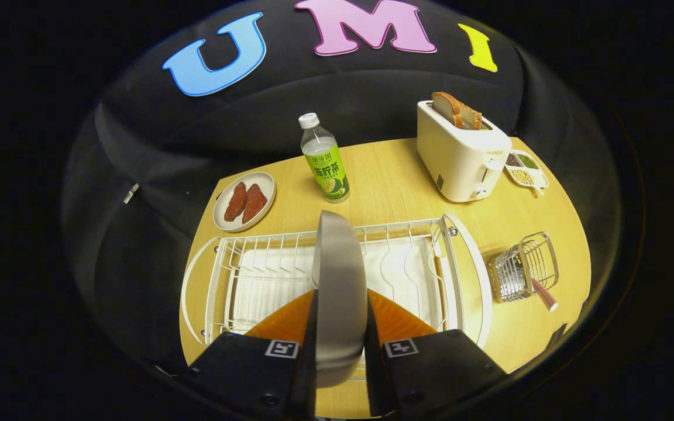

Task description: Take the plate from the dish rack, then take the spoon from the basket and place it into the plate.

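Holding the plate [338, 275] edge-on between both fingers, the hand-held gripper [340, 327] has it above the dish rack [255, 275] at centre frame. Next, I judge: set it on the tabletop [395, 187], then fetch the spoon [544, 294] from the basket [524, 266] at right.

Wooden table [395, 181] bears toaster [460, 158] with bread, green-labelled bottle [324, 159], meat dish [244, 202].

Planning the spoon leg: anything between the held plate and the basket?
In the gripper view, the gripper is shut on the plate. Between it and the basket lie the dish rack's right end, then bare table.
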Motion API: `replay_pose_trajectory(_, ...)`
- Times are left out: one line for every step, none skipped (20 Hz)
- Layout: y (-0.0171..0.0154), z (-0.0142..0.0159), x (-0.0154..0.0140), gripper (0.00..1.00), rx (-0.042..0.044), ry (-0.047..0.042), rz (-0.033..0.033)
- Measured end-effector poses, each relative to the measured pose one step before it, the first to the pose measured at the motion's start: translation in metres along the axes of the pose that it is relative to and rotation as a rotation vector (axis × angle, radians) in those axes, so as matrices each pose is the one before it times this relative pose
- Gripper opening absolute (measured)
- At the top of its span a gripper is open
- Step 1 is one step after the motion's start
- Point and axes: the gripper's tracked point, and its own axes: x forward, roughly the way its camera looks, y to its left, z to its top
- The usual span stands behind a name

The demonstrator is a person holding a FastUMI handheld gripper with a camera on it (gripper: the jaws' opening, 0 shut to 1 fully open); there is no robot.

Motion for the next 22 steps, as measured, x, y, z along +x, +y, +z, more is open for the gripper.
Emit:
replay_pose_trajectory(0.00188,-0.00023,-0.00014,0.37,-0.00495,-0.00795,-0.02124)
replay_pose_trajectory(0.00314,0.00022,-0.00143,0.35,-0.01586,-0.00694,-0.01569)
replay_pose_trajectory(0.00357,0.00111,-0.00311,0.35,-0.02113,-0.0102,-0.01638)
replay_pose_trajectory(0.00249,0.00069,-0.00151,0.35,-0.02191,-0.0131,-0.01808)
replay_pose_trajectory(0.00193,0.00321,-0.00214,0.35,-0.01492,-0.01436,-0.02091)
replay_pose_trajectory(0.00179,0.00351,-0.00356,0.35,-0.00866,-0.01497,-0.01609)
replay_pose_trajectory(0.00045,0.00266,-0.00159,0.35,-0.00672,-0.0126,-0.01494)
replay_pose_trajectory(-0.00002,0.0037,-0.00119,0.35,-0.00585,-0.00885,-0.00912)
replay_pose_trajectory(-0.00189,0.00307,-0.00092,0.35,-0.00369,-0.00966,-0.0104)
replay_pose_trajectory(-0.00112,0.0036,-0.00092,0.35,-0.0023,-0.01073,-0.00686)
replay_pose_trajectory(-0.00086,0.00194,0.00015,0.35,-0.01287,-0.01083,-0.00462)
replay_pose_trajectory(-0.00071,0.00072,-0.00046,0.35,-0.01725,-0.0039,-0.0016)
replay_pose_trajectory(-0.00235,0.00067,-0.00018,0.35,-0.007,-0.00415,-0.00888)
replay_pose_trajectory(-0.00197,0.00167,0.0001,0.33,0.00387,-0.00243,-0.00156)
replay_pose_trajectory(-0.00418,-0.00004,-0.00051,0.33,0.0047,0.00054,-0.002)
replay_pose_trajectory(-0.00707,0.00301,-0.00019,0.33,0.00792,-0.00469,-0.00596)
replay_pose_trajectory(-0.0099,0.00464,-0.00049,0.33,0.0118,-0.01301,-0.01355)
replay_pose_trajectory(-0.00967,0.00646,0.00098,0.31,0.01139,-0.01509,-0.00857)
replay_pose_trajectory(-0.00137,0.00102,-0.00009,0.3,0.02424,0.00521,0.02361)
replay_pose_trajectory(-0.00306,-0.00141,-0.00091,0.27,0.02204,0.01824,0.0102)
replay_pose_trajectory(-0.00625,0.00028,-0.00133,0.26,0.01682,0.00462,0.00089)
replay_pose_trajectory(-0.00649,0.00122,-0.00298,0.26,0.01257,-0.00694,0.01238)
